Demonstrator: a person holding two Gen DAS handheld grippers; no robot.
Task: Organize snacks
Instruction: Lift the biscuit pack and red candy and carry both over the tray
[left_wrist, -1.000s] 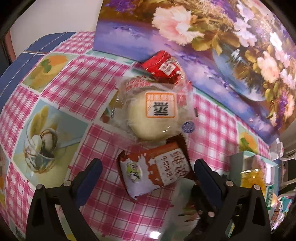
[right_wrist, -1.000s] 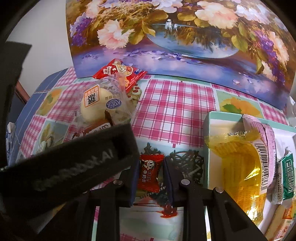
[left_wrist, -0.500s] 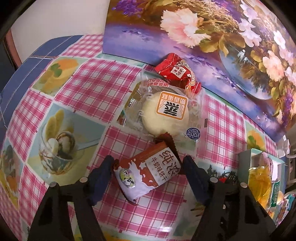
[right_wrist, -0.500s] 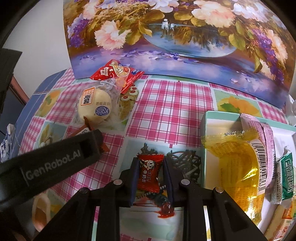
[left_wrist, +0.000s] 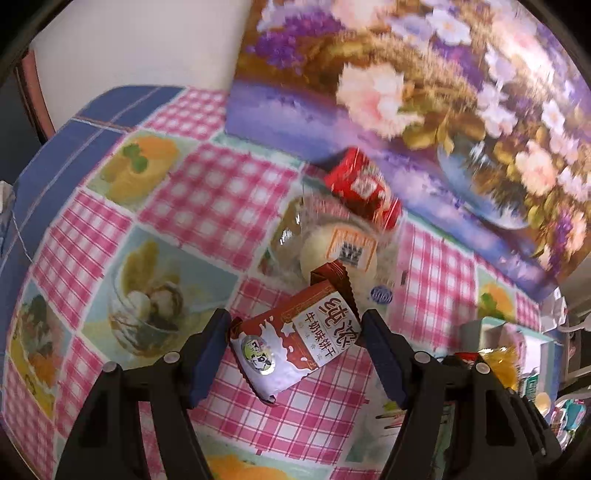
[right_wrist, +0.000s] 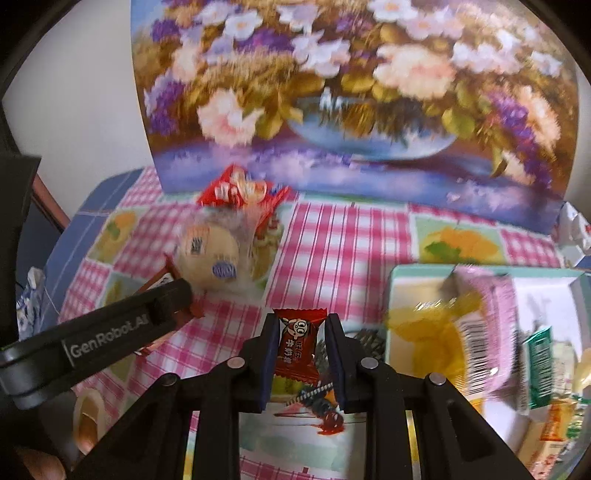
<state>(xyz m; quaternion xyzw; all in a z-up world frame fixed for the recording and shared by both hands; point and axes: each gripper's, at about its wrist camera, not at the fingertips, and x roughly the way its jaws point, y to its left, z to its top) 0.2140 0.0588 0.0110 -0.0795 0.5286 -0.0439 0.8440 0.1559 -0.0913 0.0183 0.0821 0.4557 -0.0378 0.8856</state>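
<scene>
We grip a milk-biscuit packet (left_wrist: 295, 339) and red candy (right_wrist: 297, 349) in clenched jaws; box (right_wrist: 413, 273) part-filled, bun (left_wrist: 338, 253) and red pack (left_wrist: 362, 188) remain.

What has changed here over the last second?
The left hand-held gripper closed onto the brown milk biscuit packet and apparently raised it. The right hand-held gripper, gripping the red candy throughout, lifted too. The wrapped bun and red snack bag stayed put.

Snack box (right_wrist: 397, 295) contents blurred, cut off at right edge
</scene>
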